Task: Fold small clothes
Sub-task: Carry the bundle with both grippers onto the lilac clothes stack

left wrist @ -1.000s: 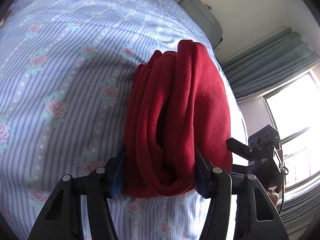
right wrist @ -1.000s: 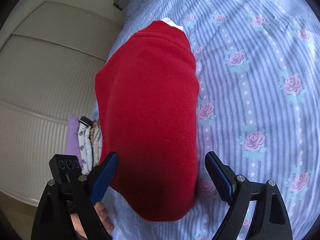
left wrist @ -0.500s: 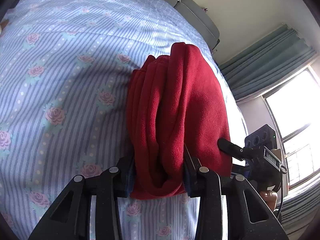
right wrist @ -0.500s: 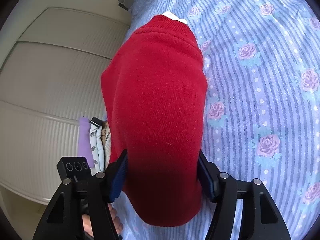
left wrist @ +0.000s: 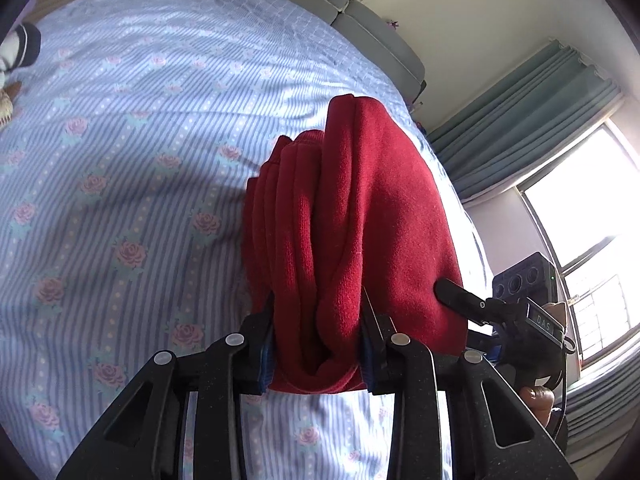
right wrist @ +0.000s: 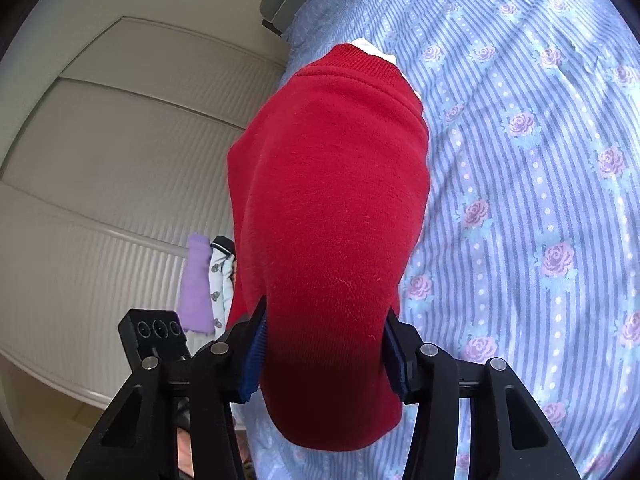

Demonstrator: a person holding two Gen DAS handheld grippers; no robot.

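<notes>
A folded red knit garment (left wrist: pixel 352 216) is squeezed at its near end between the blue pads of my left gripper (left wrist: pixel 318 346), whose jaws are still closing on the bundled folds. The same red garment (right wrist: pixel 328 200) fills the right wrist view, with a white edge peeking out at its far end. My right gripper (right wrist: pixel 324 354) clamps its near end from both sides, its jaws also still closing. The garment is lifted off the striped rose-print bedsheet (left wrist: pixel 120 160). The right gripper's body (left wrist: pixel 524 300) shows beside the garment in the left wrist view.
A grey headboard (left wrist: pixel 372 36) runs along the bed's far side, with teal curtains (left wrist: pixel 520 120) and a bright window (left wrist: pixel 592 248) to the right. A stack of folded clothes, purple and pale printed (right wrist: pixel 200 280), lies by a white ribbed wardrobe door (right wrist: pixel 100 200). A sock (left wrist: pixel 20 46) lies at far left.
Both grippers closed from wide open onto the red garment's near end and rose, lifting it off the sheet. More of the bed and headboard now shows.
</notes>
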